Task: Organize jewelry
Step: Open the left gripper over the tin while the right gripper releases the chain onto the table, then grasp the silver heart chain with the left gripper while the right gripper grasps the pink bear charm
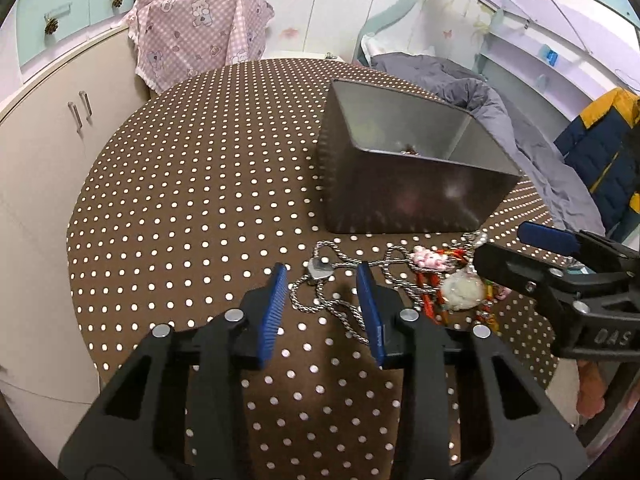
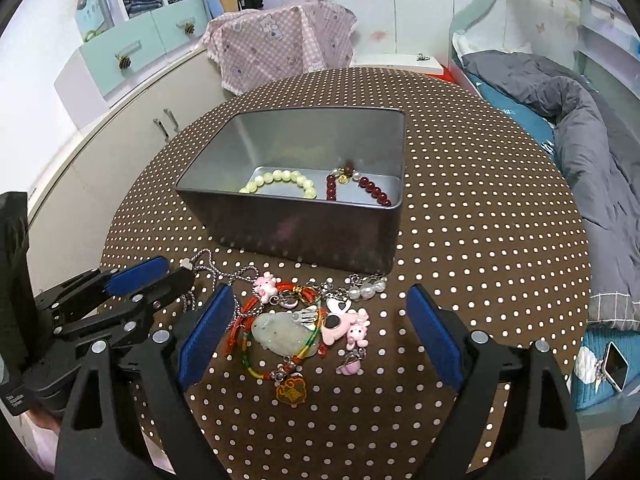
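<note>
In front of the metal box (image 2: 304, 216) on the table, the silver chain (image 1: 320, 292) lies between the open fingers of my left gripper (image 1: 324, 296), while my right gripper (image 2: 320, 320), wide open, hangs over the pile of charms (image 2: 304, 320).

We note two hand-held grippers, alike in build. The left gripper (image 1: 325, 306) is matte black plastic with angular arms pierced by triangular cut-outs, round silver pivot pins at the joints, and two flat fingers (image 1: 275, 312) faced in ribbed blue rubber. The right gripper (image 2: 320, 336) shows the same black frame, silver pins and blue pads (image 2: 434, 340). On its side, seen from the left camera, we read pale raised letters, partly cut off. A small silver screw sits nearby.
</note>
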`<action>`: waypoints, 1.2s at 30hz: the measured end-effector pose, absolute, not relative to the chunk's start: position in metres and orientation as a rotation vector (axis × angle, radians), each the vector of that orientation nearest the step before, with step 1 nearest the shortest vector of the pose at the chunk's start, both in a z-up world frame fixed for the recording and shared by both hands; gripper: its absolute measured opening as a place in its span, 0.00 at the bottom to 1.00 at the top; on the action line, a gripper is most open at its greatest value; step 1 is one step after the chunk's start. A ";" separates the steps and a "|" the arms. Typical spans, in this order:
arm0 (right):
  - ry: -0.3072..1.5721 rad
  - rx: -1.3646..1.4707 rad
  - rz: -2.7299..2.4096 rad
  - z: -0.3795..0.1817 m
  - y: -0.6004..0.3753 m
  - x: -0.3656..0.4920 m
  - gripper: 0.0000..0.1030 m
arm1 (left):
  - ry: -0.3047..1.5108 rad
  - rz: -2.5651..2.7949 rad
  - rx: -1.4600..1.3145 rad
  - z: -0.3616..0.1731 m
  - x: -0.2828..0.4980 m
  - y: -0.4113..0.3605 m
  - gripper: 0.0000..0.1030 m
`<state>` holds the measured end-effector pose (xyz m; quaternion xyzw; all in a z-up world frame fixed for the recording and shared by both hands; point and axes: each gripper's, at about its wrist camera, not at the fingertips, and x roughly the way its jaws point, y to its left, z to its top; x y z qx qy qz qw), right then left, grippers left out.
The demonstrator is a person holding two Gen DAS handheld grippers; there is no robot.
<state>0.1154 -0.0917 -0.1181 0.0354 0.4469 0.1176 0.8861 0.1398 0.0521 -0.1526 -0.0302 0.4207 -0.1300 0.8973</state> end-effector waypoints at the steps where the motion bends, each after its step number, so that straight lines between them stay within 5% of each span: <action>1: 0.931 0.072 0.246 -0.119 -0.091 0.116 0.82 | 0.873 -0.266 -0.063 -0.154 0.140 0.052 0.33; 13: 0.954 0.068 0.238 -0.125 -0.095 0.119 0.82 | 0.855 -0.268 -0.069 -0.160 0.148 0.053 0.15; 24: 0.928 0.045 0.303 -0.120 -0.093 0.112 0.81 | 0.835 -0.260 -0.074 -0.156 0.139 0.055 0.15; 32: 0.923 -0.040 0.405 -0.125 -0.063 0.118 0.35 | 0.798 -0.273 -0.096 -0.148 0.128 0.066 0.15; 36: 0.948 -0.054 0.381 -0.132 -0.059 0.128 0.28 | 0.792 -0.279 -0.107 -0.147 0.126 0.069 0.15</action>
